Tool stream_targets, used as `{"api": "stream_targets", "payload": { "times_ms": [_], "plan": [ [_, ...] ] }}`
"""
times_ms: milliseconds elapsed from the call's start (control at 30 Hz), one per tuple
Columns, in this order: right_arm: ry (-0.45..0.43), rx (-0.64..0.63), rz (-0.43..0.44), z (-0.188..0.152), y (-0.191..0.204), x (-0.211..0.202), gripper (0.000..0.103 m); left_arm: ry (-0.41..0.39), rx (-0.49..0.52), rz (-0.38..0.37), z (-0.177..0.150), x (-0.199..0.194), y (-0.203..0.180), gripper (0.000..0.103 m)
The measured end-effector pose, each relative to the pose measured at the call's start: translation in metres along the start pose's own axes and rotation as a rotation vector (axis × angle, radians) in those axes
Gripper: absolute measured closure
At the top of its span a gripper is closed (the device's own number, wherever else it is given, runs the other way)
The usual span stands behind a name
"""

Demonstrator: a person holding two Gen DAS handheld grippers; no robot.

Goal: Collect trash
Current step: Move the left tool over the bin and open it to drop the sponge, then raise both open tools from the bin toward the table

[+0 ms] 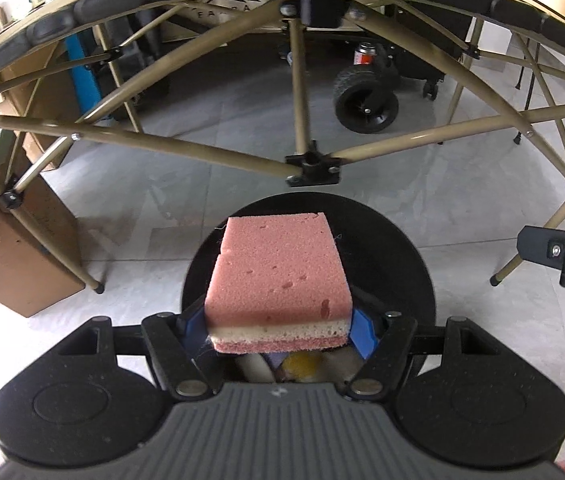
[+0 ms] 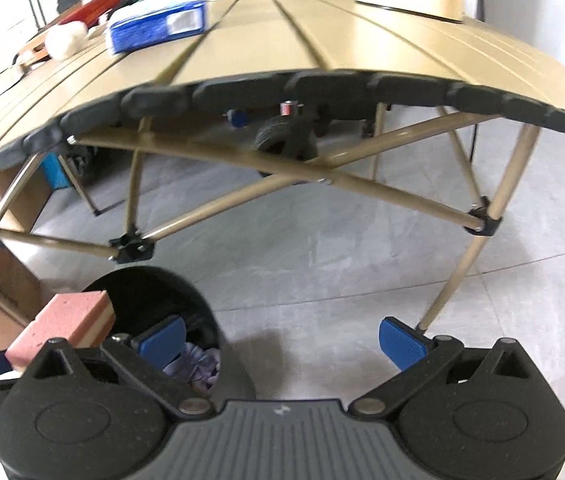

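My left gripper [image 1: 278, 330] is shut on a pink sponge [image 1: 278, 268] with a white middle layer, holding it over the open mouth of a black round trash bin [image 1: 410, 264]. Trash lies inside the bin below the sponge. In the right wrist view the sponge [image 2: 62, 320] shows at the lower left over the same bin [image 2: 162, 292], which holds crumpled cloth or paper. My right gripper [image 2: 282, 342] is open and empty, above the floor just right of the bin.
A tan folding table [image 2: 322, 36] stands behind the bin, with crossed legs [image 1: 310, 160] beneath. A blue packet [image 2: 158, 24] and a white ball [image 2: 64, 42] lie on it. Cardboard boxes [image 1: 14, 256] stand left; a wheeled cart [image 1: 366, 100] is under the table.
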State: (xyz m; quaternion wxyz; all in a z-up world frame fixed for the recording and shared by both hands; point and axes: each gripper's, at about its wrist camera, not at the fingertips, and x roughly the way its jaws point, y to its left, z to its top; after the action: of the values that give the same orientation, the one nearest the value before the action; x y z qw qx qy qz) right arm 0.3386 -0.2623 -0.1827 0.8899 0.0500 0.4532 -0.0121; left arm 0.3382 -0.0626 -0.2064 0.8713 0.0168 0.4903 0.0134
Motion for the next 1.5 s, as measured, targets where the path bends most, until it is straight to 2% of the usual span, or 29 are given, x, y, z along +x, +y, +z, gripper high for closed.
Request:
{"api": "stream_targets", "payload": {
  "times_ms": [433, 733, 1100, 1200, 1267, 1500],
  "plan": [
    [0.016, 0.048, -0.019, 0.0, -0.012, 0.008, 0.0, 0.048, 0.005, -0.03, 0.003, 0.024, -0.023, 0.032],
    [0.036, 0.047, -0.015, -0.003, -0.006, 0.014, 0.0, 0.075, 0.02, -0.004, -0.003, 0.037, -0.022, 0.032],
    [0.046, 0.039, -0.001, -0.005, -0.001, 0.016, 0.0, 0.06, 0.029, 0.018, -0.005, 0.036, -0.017, 0.032],
    [0.046, 0.039, 0.001, -0.005, -0.002, 0.016, 0.0, 0.063, 0.025, 0.001, -0.005, 0.035, -0.017, 0.022],
    [0.044, 0.042, 0.0, -0.005, -0.002, 0.016, 0.0, 0.069, 0.015, -0.025, -0.005, 0.035, -0.017, 0.002],
    [0.037, 0.057, 0.0, -0.004, -0.004, 0.014, 0.0, 0.114, 0.035, -0.022, -0.007, 0.038, -0.02, 0.0]
  ]
}}
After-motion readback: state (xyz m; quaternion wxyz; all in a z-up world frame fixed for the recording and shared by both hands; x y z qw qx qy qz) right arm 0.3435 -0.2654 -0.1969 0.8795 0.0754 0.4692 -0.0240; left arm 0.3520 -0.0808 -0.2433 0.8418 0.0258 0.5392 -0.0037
